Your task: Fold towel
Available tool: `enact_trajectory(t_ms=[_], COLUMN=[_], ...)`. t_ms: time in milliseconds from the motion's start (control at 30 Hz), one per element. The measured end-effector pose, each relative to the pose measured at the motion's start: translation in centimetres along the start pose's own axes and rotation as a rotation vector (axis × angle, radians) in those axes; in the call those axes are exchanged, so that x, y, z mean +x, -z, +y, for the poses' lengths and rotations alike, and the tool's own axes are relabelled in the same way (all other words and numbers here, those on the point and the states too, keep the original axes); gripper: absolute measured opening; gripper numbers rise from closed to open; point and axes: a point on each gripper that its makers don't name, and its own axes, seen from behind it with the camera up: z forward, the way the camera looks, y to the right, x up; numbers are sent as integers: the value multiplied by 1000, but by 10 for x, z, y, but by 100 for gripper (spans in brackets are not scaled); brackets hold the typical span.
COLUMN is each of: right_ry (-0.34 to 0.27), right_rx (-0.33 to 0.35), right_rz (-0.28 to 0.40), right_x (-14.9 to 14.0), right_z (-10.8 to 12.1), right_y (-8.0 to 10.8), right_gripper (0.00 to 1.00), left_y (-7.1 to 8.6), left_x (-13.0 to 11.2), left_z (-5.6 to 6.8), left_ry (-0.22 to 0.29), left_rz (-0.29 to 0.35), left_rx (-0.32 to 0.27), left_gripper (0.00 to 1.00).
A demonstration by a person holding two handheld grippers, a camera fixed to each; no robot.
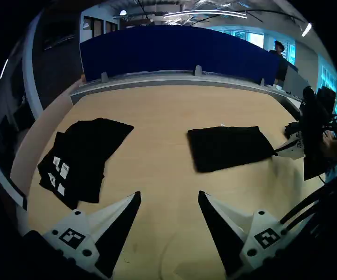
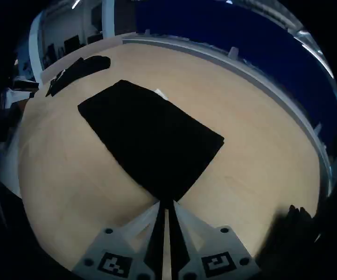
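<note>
Black cloth items on the table: two. One is a flat, folded black towel; the other is a crumpled heap of black fabric.

White tags on the heap: four, counted in the left gripper view.

Light wooden table: one.

Dark blue partition screen along the far edge: one. Grey feet at its base: three counted.

Handheld two-finger grippers: two, the left gripper and the right gripper. White fingers: two per gripper, four in all.

Black-and-white square markers: two per gripper, four in all.

Person standing behind the screen: one.
</note>
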Motion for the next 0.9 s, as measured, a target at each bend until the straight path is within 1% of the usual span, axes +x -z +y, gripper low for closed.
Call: enact_trajectory(t_ms=[167, 300, 500, 700, 800, 900], right_ry=[16, 39, 97, 163, 185, 200], right_rx=[-6, -7, -13, -16, -14, -11], right_rz=[19, 41, 79, 113, 122, 117], right_x=[15, 36, 78, 118, 130, 134], right_z=[1, 1, 1, -4, -7, -10], right_y=[8, 16, 28, 39, 43, 44], right_gripper=[5, 5, 5, 5, 5, 5], left_y=[2, 5, 12, 17, 21, 24], left_x=[0, 1, 2, 3, 3, 2], left_z=[-2, -3, -7, -10, -10, -11], left_ry=[-6, -3, 15, 25, 31, 38], left_rz=[3, 11, 22, 30, 34, 38], left_rx=[2, 3, 9, 17, 18, 18], left_gripper=[91, 91, 91, 91, 91, 91])
